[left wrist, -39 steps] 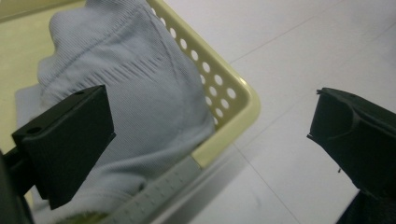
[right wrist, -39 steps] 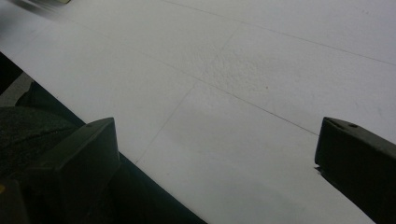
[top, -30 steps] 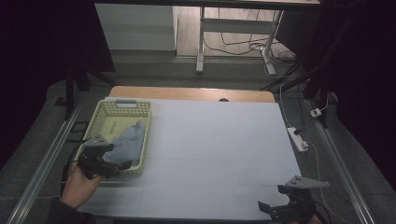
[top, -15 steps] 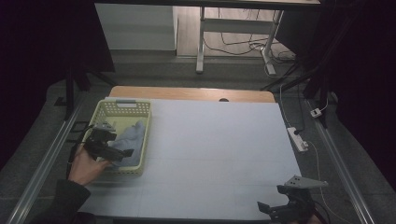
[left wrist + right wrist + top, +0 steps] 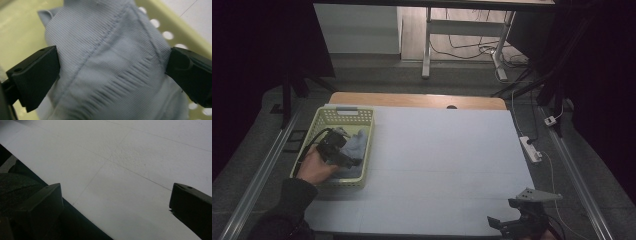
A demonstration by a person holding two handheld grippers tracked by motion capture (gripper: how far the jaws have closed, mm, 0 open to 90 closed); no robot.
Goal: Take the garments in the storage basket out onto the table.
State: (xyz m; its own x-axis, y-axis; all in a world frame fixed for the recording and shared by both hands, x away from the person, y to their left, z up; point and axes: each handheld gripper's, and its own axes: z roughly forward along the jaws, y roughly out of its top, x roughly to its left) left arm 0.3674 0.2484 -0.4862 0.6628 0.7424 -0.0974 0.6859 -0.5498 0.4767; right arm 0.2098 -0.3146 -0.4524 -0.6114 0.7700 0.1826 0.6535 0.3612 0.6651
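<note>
At nine o'clock on the table [image 5: 442, 150], the left gripper [image 5: 343, 156] reaches into the basket [image 5: 346, 115], jaws spread wide around the grey cloth [image 5: 110, 65]. Toward five o'clock, the right gripper [image 5: 517, 225] hovers open.

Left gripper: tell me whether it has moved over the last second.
Yes. The left gripper has gone from the near rim of the green basket forward into it, and now sits open astride the blue cloth.
</note>
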